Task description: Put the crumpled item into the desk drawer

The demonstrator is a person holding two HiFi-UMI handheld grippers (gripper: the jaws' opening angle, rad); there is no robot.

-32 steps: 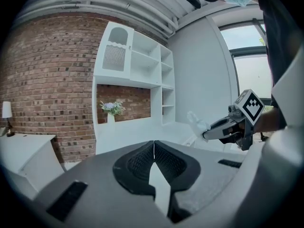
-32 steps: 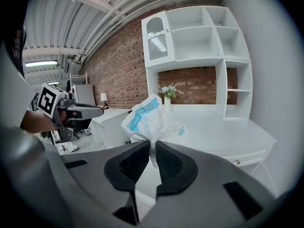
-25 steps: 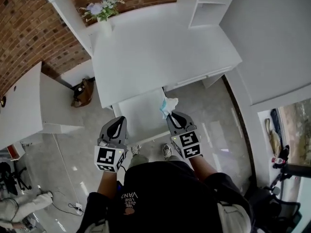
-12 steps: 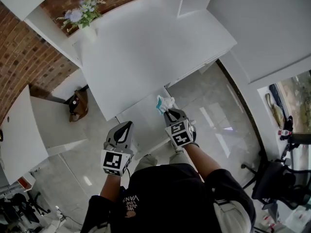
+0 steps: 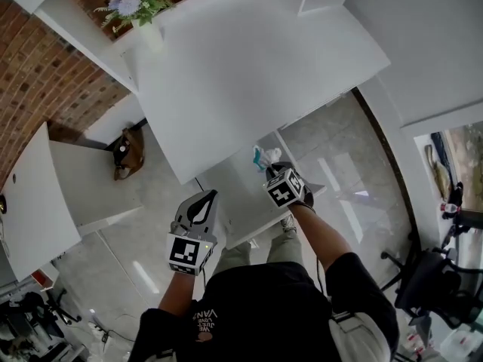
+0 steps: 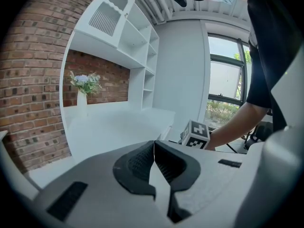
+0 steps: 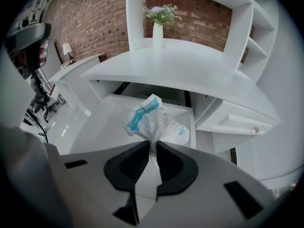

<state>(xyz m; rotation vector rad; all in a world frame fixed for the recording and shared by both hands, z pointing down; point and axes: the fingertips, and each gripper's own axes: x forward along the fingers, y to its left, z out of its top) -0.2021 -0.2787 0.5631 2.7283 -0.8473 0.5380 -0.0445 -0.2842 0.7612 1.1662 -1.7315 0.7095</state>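
In the head view, my right gripper [image 5: 270, 169] has reached further from my body than a second ago. It now holds the crumpled white-and-blue plastic wrapper [image 5: 263, 157] over the open white desk drawer [image 5: 232, 194], so I judge only lowering and release remain. In the left gripper view, my left gripper [image 6: 153, 148] has its jaws together on nothing. In the right gripper view, the nearly closed jaws pinch the wrapper's tail above the drawer floor.
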